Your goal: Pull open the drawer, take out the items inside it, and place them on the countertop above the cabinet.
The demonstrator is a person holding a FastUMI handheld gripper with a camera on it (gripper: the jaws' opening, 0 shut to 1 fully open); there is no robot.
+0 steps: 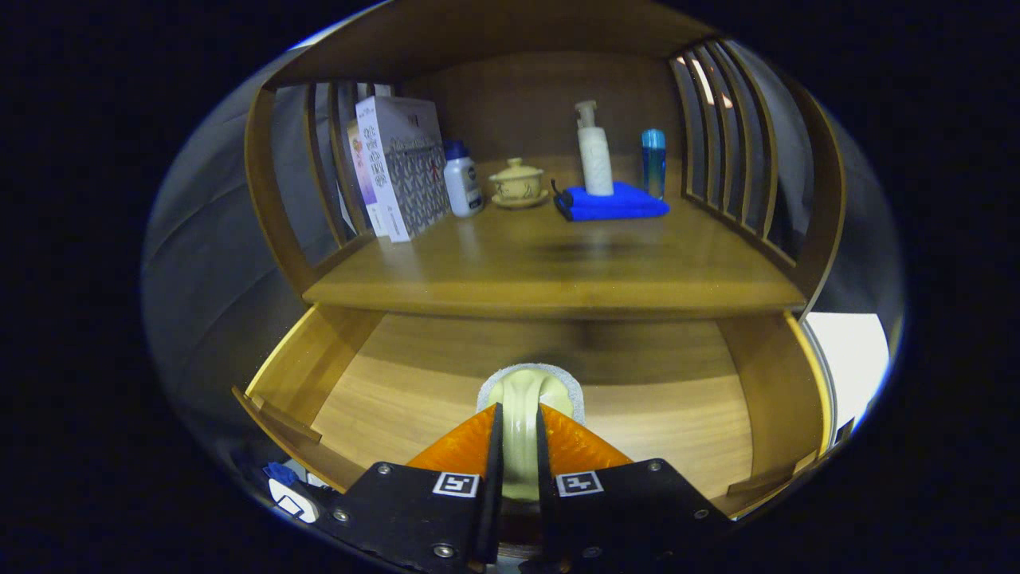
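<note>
I am holding the gripper (pixel 519 434) low in the middle of the frame, over the open drawer (pixel 398 391), its fingers pressed onto a pale bottle (pixel 522 399) pinched between them. The bottle's rounded end is poking out just ahead of the fingertips, above the drawer floor. I judge I am in the take-out step. The countertop (pixel 550 263) is lying across the centre of the frame, bare at its front edge, with a box (pixel 402 163), a pump bottle (pixel 594 155) and a blue cloth (pixel 613 203) standing further back. Next I am needing to lift clear of the drawer and carry the bottle up over that front edge.
</note>
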